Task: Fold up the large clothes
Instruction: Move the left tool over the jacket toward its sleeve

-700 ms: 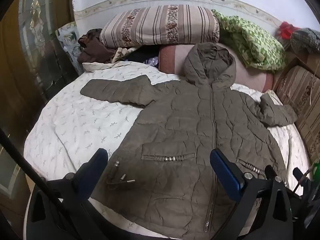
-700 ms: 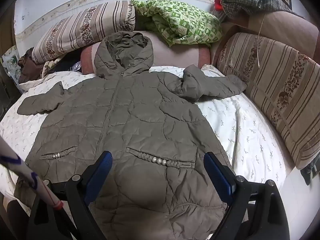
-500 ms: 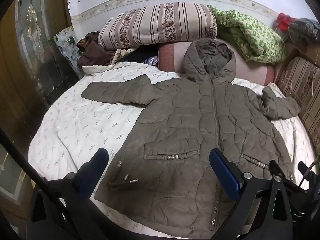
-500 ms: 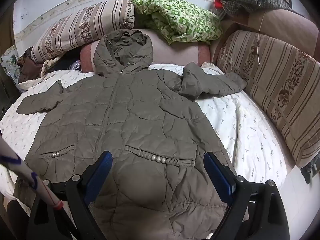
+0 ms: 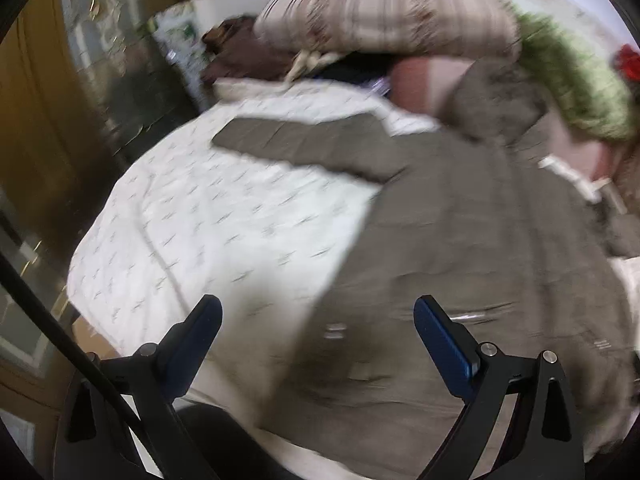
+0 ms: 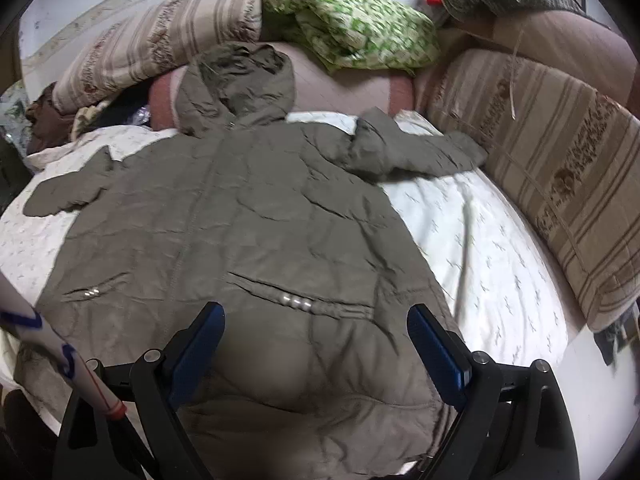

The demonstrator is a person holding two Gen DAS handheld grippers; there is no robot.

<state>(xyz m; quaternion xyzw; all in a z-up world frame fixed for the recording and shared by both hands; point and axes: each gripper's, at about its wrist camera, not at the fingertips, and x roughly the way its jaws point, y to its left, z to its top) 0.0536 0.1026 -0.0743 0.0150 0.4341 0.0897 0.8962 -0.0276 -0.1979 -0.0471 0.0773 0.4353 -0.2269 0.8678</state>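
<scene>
An olive hooded quilted coat lies spread face-up on the white patterned bedspread, its hood resting against a pink bolster. Striped cushions crowd the right sleeve, and a green quilt lies heaped behind. The left gripper and right gripper hover wide apart, holding nothing.

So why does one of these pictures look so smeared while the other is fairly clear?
Left wrist view: motion blur smears the olive hooded jacket and the sheet's print, yet the left claw, fixed to the camera, stays sharp. Right wrist view: mostly crisp, the jacket's quilting and pocket studs readable; both views bulge from the fisheye lens.
</scene>
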